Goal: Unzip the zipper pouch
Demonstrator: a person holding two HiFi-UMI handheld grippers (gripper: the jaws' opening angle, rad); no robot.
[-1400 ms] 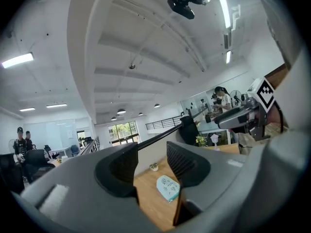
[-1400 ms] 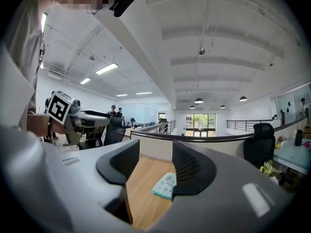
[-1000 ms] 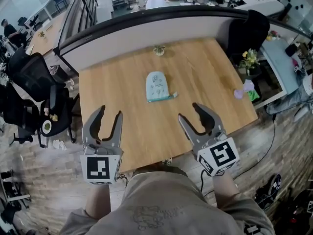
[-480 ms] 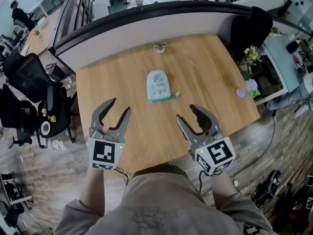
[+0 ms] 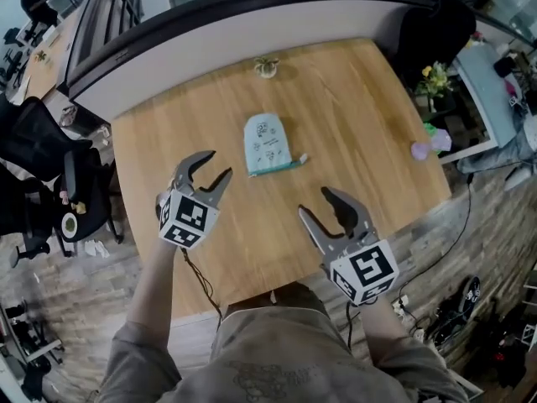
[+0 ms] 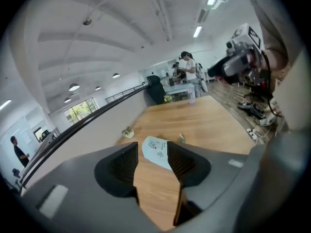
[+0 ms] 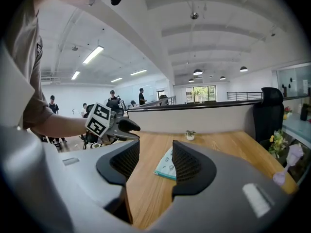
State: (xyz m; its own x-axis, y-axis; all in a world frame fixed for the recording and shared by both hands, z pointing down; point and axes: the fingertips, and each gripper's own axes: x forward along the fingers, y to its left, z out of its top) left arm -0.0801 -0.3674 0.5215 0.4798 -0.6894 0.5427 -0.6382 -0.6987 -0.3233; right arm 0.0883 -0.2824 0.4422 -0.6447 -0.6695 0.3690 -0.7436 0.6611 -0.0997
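Hovering in approach step, no contact with zipper pouch (image 5: 268, 144), flat on counter (image 5: 361, 116). Holding left gripper (image 5: 214, 166) jaws released, empty, pouch just beyond tips; right gripper (image 5: 317, 201) jaws likewise released, pouch farther ahead. Next, probably: pinning pouch body, pinching pull at teal zipper edge (image 5: 275, 169).

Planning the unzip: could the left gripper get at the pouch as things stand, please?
Probably yes: the left gripper, open, points at the pouch with only bare table between them.

Zipper pouch (image 5: 268, 143) print illegibly small
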